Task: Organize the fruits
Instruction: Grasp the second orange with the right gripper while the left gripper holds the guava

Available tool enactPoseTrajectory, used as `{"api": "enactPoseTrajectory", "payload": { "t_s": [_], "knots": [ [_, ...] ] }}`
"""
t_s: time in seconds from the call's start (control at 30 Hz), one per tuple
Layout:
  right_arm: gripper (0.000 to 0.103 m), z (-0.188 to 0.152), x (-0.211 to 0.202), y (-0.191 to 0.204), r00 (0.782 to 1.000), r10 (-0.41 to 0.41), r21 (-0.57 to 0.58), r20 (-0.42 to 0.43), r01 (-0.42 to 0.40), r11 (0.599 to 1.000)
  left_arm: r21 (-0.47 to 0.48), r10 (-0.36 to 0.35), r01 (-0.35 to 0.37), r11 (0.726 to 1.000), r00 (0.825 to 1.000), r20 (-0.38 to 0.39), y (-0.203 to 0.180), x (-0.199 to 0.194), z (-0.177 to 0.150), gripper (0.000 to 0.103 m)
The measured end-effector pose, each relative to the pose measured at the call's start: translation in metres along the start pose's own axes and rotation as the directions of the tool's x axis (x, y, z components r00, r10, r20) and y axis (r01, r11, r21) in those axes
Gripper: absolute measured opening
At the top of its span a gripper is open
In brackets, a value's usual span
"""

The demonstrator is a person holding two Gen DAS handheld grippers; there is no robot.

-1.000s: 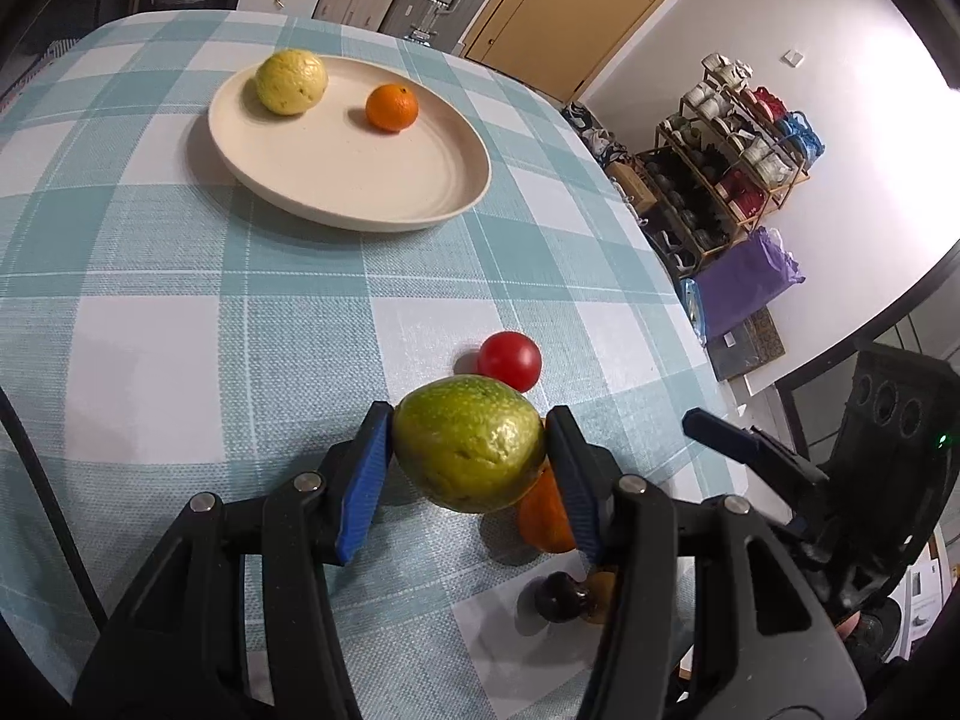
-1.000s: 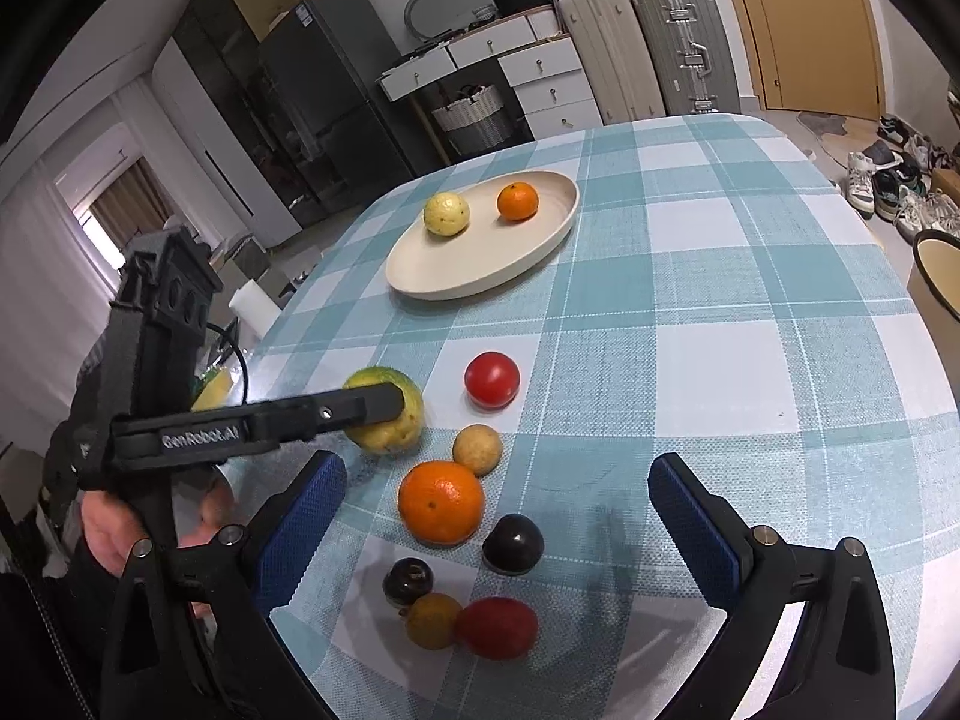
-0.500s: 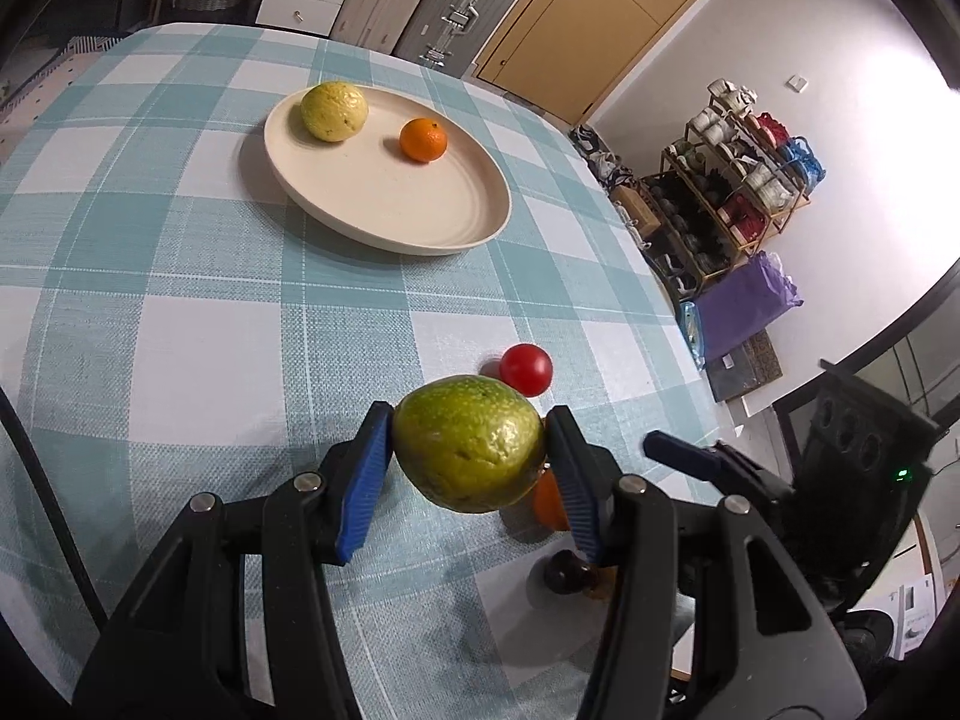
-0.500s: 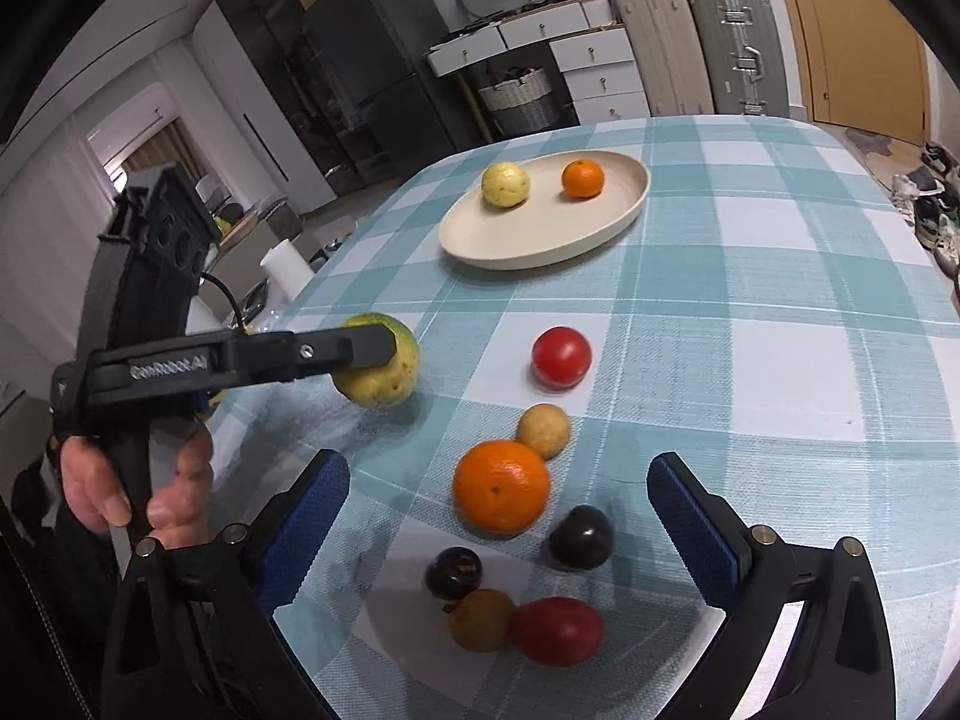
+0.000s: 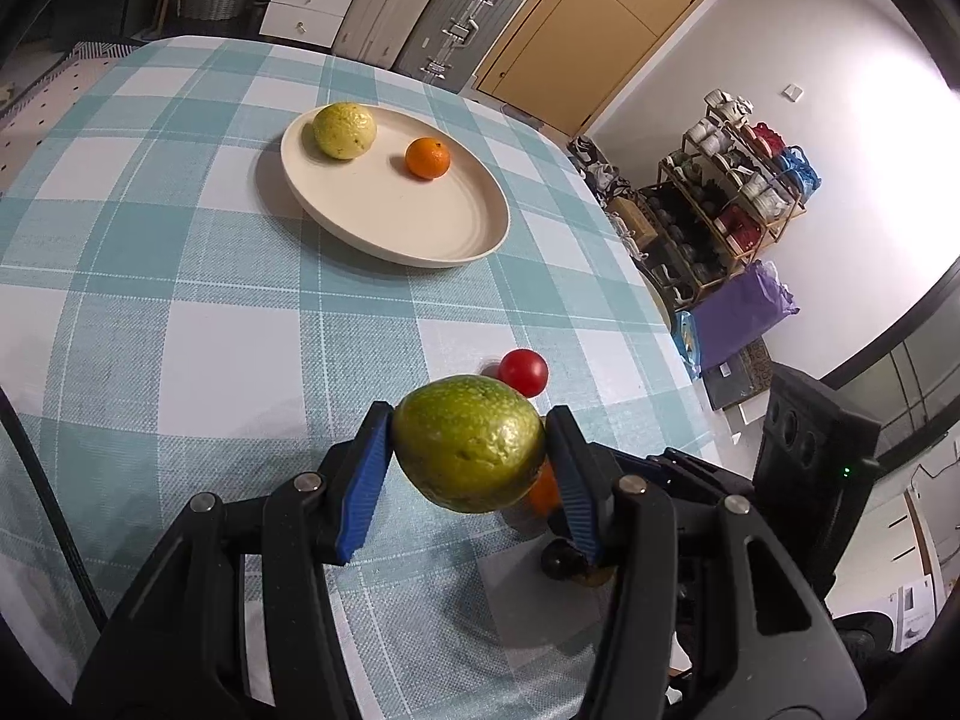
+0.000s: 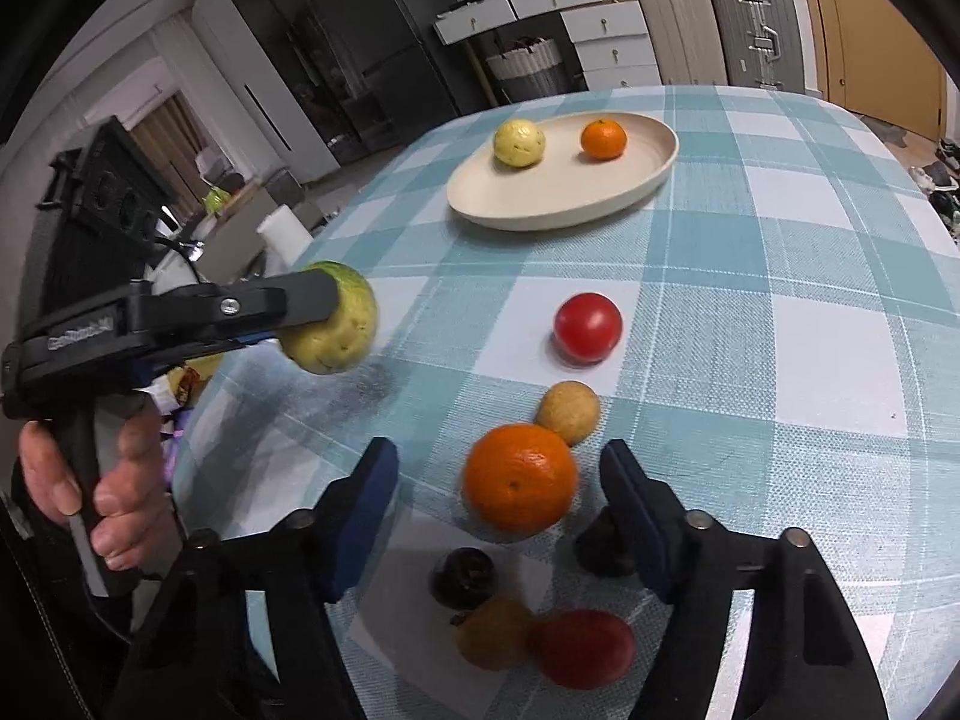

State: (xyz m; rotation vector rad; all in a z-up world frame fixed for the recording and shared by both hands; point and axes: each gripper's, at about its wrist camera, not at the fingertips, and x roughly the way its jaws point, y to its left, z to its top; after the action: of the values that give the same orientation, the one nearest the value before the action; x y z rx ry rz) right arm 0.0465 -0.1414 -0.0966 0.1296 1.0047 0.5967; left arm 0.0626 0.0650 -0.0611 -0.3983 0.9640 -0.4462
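My left gripper [image 5: 469,447] is shut on a green-yellow fruit [image 5: 469,443] and holds it above the checked tablecloth; it also shows in the right wrist view [image 6: 333,318]. A cream plate [image 5: 420,228] farther back holds a yellow fruit [image 5: 344,130] and a small orange [image 5: 427,158]. My right gripper [image 6: 501,483] is open, low over the cloth, with a large orange [image 6: 519,486] between its blue pads but apart from them. A red tomato [image 6: 587,327] and a small tan fruit [image 6: 567,411] lie beyond it.
Near the table's front edge lie two dark fruits [image 6: 465,577], a brownish fruit [image 6: 495,633] and a red fruit [image 6: 585,648]. The table edge drops off at the right toward a shoe rack [image 5: 738,180]. Suitcases [image 5: 456,18] stand behind the table.
My left gripper has lifted the green-yellow fruit higher off the cloth. My right gripper has narrowed its opening and moved forward and down around the large orange.
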Motion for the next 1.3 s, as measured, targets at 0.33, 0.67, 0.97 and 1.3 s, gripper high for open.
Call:
{"api": "enactPoseTrajectory", "payload": {
  "t_s": [0.33,0.67,0.97,1.3],
  "knots": [
    [0.039,-0.001,0.001,-0.002,1.0,-0.012,-0.012,0.005,0.012,1.0,-0.016,0.004,-0.004,1.0,1.0,-0.015,0.006,0.005,-0.001,0.049],
    [0.038,0.0,-0.003,0.002,1.0,-0.001,-0.029,0.02,0.002,1.0,-0.019,0.006,-0.006,1.0,1.0,-0.023,0.005,0.007,-0.001,0.049],
    [0.038,0.003,-0.015,-0.005,0.993,0.1,0.032,0.068,-0.103,0.994,-0.026,0.012,-0.012,1.0,0.999,-0.034,0.009,0.013,-0.001,0.049],
    [0.038,0.021,-0.028,-0.013,0.981,0.147,0.045,0.125,-0.154,0.987,-0.017,0.01,-0.011,1.0,0.999,-0.041,0.008,0.016,0.013,0.049]
  ]
}}
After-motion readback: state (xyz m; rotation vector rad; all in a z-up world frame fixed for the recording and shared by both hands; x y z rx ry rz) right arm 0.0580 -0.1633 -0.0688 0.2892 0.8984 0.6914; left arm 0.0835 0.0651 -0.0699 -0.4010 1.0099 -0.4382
